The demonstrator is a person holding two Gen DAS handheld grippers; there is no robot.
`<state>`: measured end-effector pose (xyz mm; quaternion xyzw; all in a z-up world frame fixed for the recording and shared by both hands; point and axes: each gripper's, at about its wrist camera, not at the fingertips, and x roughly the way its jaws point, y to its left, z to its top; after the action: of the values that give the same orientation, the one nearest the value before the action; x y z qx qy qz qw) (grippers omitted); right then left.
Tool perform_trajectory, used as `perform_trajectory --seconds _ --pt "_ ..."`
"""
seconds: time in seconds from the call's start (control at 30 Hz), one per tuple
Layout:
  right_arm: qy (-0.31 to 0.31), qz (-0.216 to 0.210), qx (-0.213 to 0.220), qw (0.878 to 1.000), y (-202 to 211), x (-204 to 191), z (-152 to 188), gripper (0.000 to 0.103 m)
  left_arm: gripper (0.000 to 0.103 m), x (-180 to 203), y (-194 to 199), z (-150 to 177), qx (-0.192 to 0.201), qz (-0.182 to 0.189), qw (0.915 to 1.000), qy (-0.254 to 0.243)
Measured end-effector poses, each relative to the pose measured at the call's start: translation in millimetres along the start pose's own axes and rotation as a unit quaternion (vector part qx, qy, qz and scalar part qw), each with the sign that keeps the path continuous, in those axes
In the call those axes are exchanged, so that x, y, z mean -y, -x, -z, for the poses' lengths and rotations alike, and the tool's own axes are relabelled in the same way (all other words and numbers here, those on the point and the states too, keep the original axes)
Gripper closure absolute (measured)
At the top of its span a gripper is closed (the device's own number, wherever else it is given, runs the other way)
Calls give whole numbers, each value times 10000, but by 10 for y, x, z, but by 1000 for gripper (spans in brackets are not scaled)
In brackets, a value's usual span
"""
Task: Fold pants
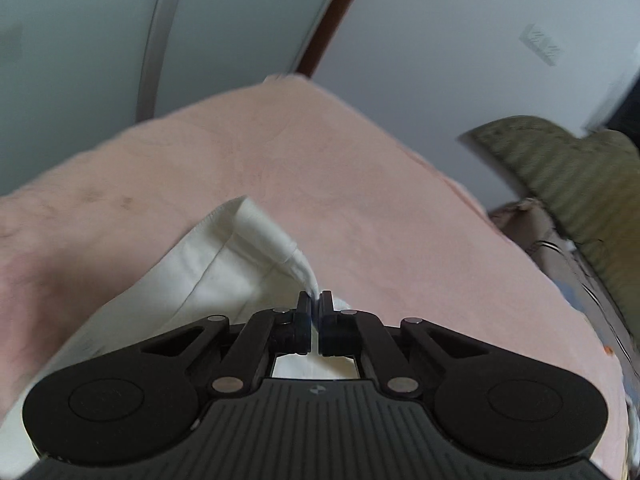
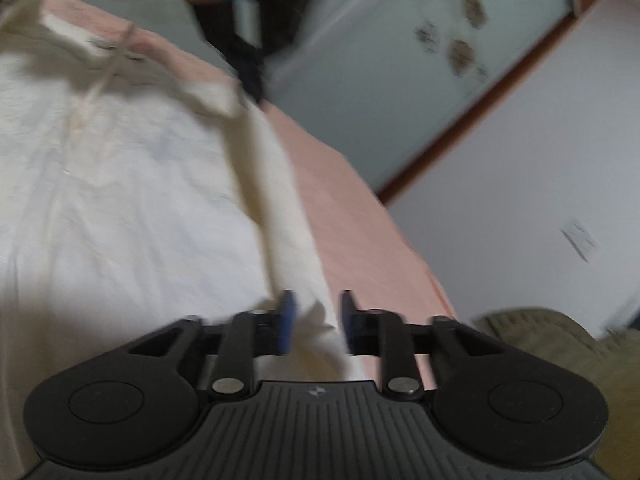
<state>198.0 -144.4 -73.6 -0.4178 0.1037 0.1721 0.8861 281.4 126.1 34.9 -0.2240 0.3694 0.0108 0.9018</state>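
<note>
The left tool (image 1: 315, 300) is clenched on a bunched edge of the white pants (image 1: 224, 264) — the cloth pinched between its black fingers (image 1: 303, 308). The right tool (image 2: 316, 320) stands released, jaws apart, with a fold of the pants (image 2: 132, 200) lying between the blue pads (image 2: 286, 320), seemingly untouched in the blur. The pants lie spread on a pink-covered bed (image 1: 360, 168) — an olive cushion (image 1: 568, 168) sits just beyond its edge.

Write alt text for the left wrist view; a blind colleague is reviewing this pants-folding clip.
The left gripper is shut on a corner of the white pants, its black fingers pinching the fabric. The pants lie on a pink sheet, with a pale wall behind.
</note>
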Motion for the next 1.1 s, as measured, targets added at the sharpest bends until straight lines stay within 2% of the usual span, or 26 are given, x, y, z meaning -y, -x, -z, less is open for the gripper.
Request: perform_trajectory --seconds 0.07,0.17,0.23,0.27,0.3,0.33,0.4,0.53,0.6,0.7,0.73,0.77,0.8,0.83,0.93,1.0,1.1 --pt "-70 99 -246 9996 56 52 38 69 99 -47 287 147 160 118 9996 -188" --pt "-271 -23 -473 9985 229 103 101 69 99 -185 669 377 257 391 9983 -354" --pt "-352 -247 -396 9983 469 88 102 66 99 -317 841 510 210 495 9981 -312" --pt "-323 -315 -339 9984 612 56 92 60 99 -375 898 558 196 505 9982 -265" --pt "-226 -281 -290 9989 736 5 87 39 99 -435 965 615 182 494 9983 -236" --pt "-27 -154 -209 9997 882 -74 82 25 99 -515 1053 665 166 504 9984 -196" --pt "293 -13 -172 9994 1079 -200 59 25 99 -605 1157 693 118 648 9978 -78" --pt "6 11 -1 10000 1362 -324 -60 25 99 -684 1380 705 134 1085 9939 154" --pt "15 164 53 9999 1388 -398 -122 25 99 -671 1496 710 263 1240 9918 150" --pt "40 361 -64 9993 1282 -458 -129 26 99 -625 1647 749 467 1253 9910 84" --pt "-11 427 -153 9990 1231 -442 -119 28 99 -623 1678 765 492 1222 9913 84" --pt "-48 561 -261 9981 1173 -408 -90 36 99 -636 1710 782 493 1216 9913 82" --pt "-70 777 -403 9961 1107 -365 -44 71 99 -661 1736 796 482 1223 9913 71" --pt "-105 893 -509 9946 1079 -327 -5 93 99 -697 1751 819 467 1207 9915 93" --pt "-327 583 -646 9957 1245 -277 -3 96 99 -835 1752 916 277 1169 9926 165" --pt "-313 320 -671 9967 1436 -353 -25 96 99 -923 1721 1008 139 1016 9946 139" --pt "-475 -322 -645 9963 1798 -538 -42 96 99 -1100 1694 1161 -20 701 9974 136"
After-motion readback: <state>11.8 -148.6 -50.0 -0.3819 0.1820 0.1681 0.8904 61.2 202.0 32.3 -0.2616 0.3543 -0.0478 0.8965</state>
